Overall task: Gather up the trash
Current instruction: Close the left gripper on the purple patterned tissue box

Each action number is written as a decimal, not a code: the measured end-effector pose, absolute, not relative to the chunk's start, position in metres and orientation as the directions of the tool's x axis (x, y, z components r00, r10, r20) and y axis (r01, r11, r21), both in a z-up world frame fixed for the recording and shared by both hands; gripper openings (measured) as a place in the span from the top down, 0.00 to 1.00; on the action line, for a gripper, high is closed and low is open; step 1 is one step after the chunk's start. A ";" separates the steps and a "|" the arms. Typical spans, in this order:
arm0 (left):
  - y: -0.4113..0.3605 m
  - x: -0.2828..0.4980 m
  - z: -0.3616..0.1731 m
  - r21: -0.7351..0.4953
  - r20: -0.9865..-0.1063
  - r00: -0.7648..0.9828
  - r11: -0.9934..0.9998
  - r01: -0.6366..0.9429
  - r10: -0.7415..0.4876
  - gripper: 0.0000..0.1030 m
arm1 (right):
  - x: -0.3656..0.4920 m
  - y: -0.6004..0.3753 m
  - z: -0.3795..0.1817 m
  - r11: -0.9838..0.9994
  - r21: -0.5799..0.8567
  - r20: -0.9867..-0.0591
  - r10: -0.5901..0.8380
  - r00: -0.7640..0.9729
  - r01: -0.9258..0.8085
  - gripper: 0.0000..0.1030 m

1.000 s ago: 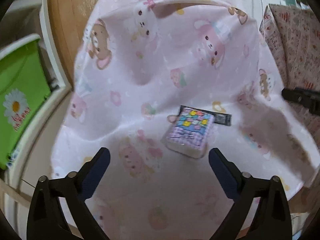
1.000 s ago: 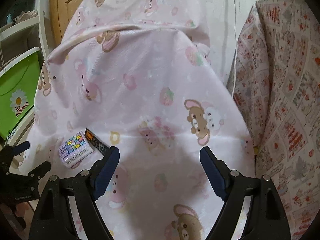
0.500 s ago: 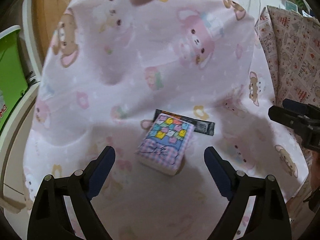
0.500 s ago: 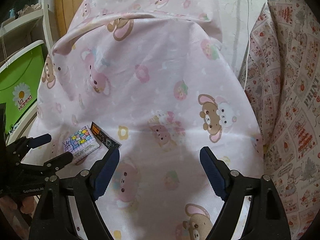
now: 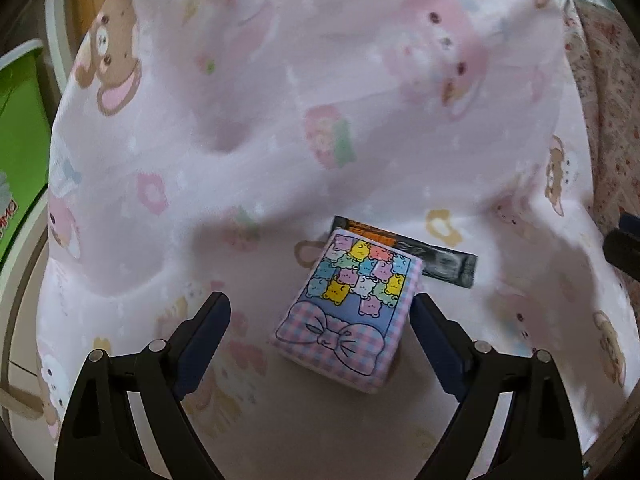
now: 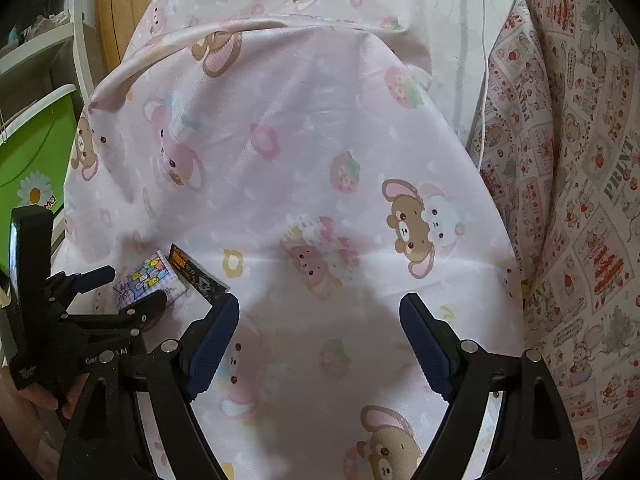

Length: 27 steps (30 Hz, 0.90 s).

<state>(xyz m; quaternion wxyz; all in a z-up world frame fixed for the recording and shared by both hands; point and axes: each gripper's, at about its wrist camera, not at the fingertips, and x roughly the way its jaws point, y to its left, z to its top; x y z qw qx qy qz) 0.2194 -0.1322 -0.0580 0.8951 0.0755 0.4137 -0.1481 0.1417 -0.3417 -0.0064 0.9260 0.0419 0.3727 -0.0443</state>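
A small tissue pack (image 5: pixel 352 312) with coloured bears and a checked bow lies on the pink cartoon sheet (image 5: pixel 280 140). A black and orange wrapper (image 5: pixel 424 256) lies flat just behind it, partly under it. My left gripper (image 5: pixel 320 320) is open, its jaws on either side of the pack, the right one close to the pack's edge. In the right wrist view the pack (image 6: pixel 152 280) and wrapper (image 6: pixel 196 276) sit at the left, with the left gripper (image 6: pixel 124 292) around the pack. My right gripper (image 6: pixel 320 320) is open and empty over bare sheet.
A green bin (image 6: pixel 28 168) with a daisy print stands at the left, by a wooden door (image 6: pixel 116 8). A strawberry-print cloth (image 6: pixel 568 184) covers the right side. A white cable (image 6: pixel 480 40) hangs on the wall behind.
My left gripper has moved forward and down onto the tissue pack, which now lies between its open jaws. My right gripper has hardly moved.
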 end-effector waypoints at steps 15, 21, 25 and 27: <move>-0.125 0.207 -0.039 -0.068 -0.733 0.620 0.937 0.343 -0.280 0.43 | 0.144 -0.335 -0.008 0.996 0.036 -0.694 -0.033 0.719 0.081 0.18; -0.097 0.195 -0.010 -0.046 -0.682 0.702 0.969 0.241 -0.207 0.43 | 0.162 -0.316 -0.015 0.997 0.066 -0.732 0.077 0.677 -0.042 0.18; -0.083 0.188 -0.012 -0.005 -0.681 0.721 0.986 0.169 -0.128 0.43 | 0.181 -0.299 -0.022 0.997 0.011 -0.741 0.061 0.669 -0.079 0.18; -0.080 0.188 -0.013 0.017 -0.687 0.720 0.989 0.146 -0.095 0.43 | 0.195 -0.293 -0.027 0.997 0.027 -0.745 0.073 0.663 -0.079 0.18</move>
